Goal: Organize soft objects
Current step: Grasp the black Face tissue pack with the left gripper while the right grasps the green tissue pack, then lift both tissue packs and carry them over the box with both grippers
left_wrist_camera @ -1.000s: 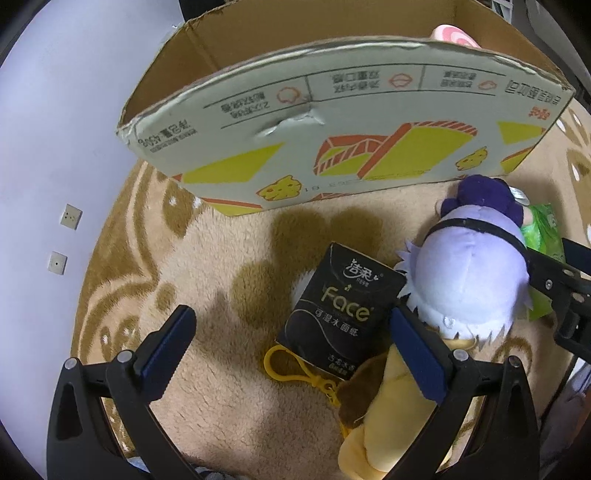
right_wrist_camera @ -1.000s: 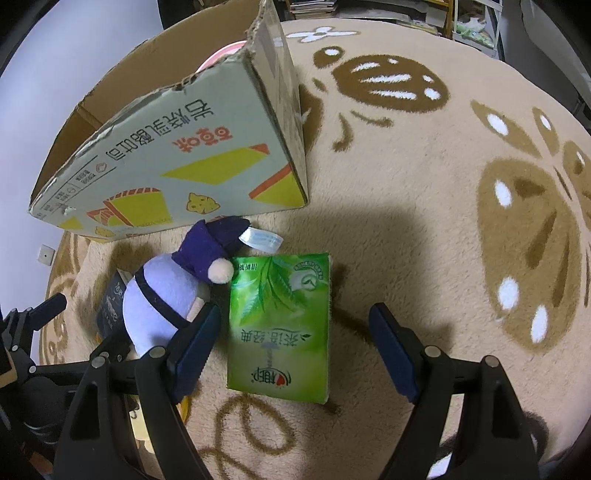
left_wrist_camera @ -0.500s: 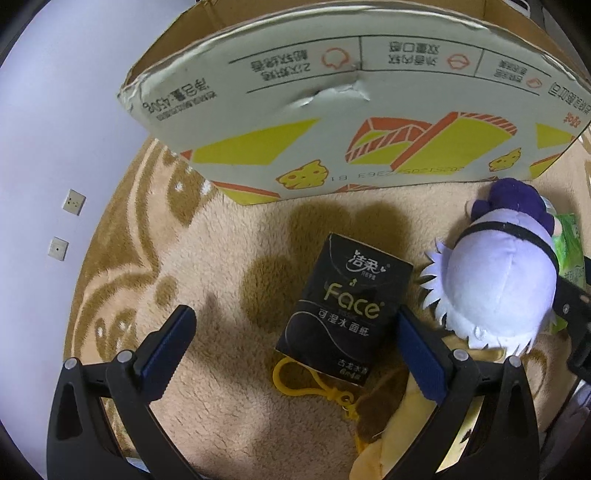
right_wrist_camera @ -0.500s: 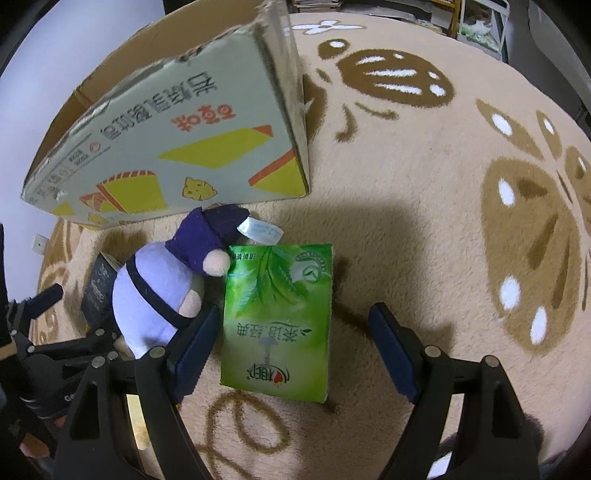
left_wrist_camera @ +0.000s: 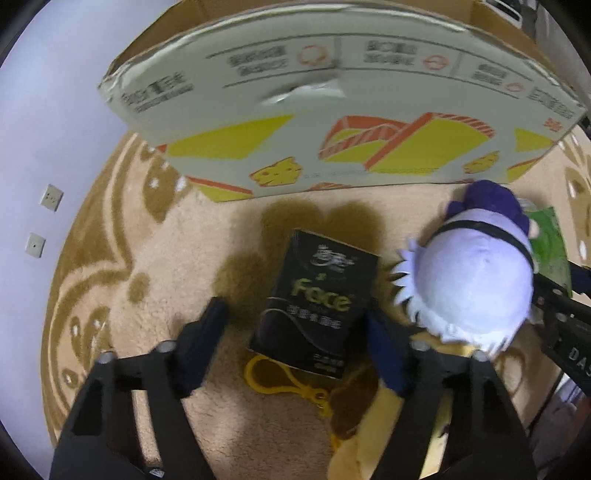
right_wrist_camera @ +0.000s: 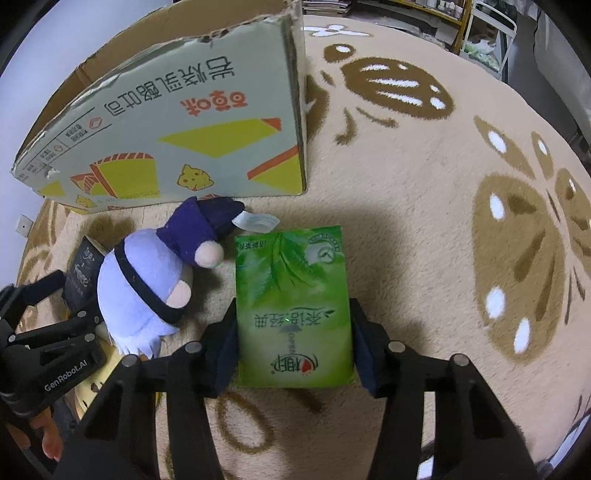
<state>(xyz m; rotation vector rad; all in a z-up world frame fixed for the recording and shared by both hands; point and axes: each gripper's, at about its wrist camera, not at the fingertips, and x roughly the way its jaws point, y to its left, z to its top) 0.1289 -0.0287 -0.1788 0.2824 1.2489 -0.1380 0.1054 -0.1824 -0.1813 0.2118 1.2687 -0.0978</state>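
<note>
A black "Face" tissue pack (left_wrist_camera: 317, 299) lies on the rug between the fingers of my left gripper (left_wrist_camera: 295, 339); the right finger touches it, the left finger stands a little off. A green tissue pack (right_wrist_camera: 293, 306) lies on the rug with my right gripper (right_wrist_camera: 293, 339) shut on its two long sides. A lavender plush doll with a purple hat (left_wrist_camera: 472, 273) lies between the two packs; it also shows in the right wrist view (right_wrist_camera: 147, 288). A yellow plush with a yellow clip (left_wrist_camera: 384, 424) lies under the left gripper.
A large open cardboard box (left_wrist_camera: 332, 110) stands just behind the objects, also seen in the right wrist view (right_wrist_camera: 166, 129). A beige and brown patterned rug (right_wrist_camera: 443, 184) covers the floor. A white wall with sockets (left_wrist_camera: 48, 195) is at the left. Shelves (right_wrist_camera: 480, 33) stand far back.
Both grippers have narrowed and moved down. The right one has closed onto the green pack. The left one has closed in around the black pack.
</note>
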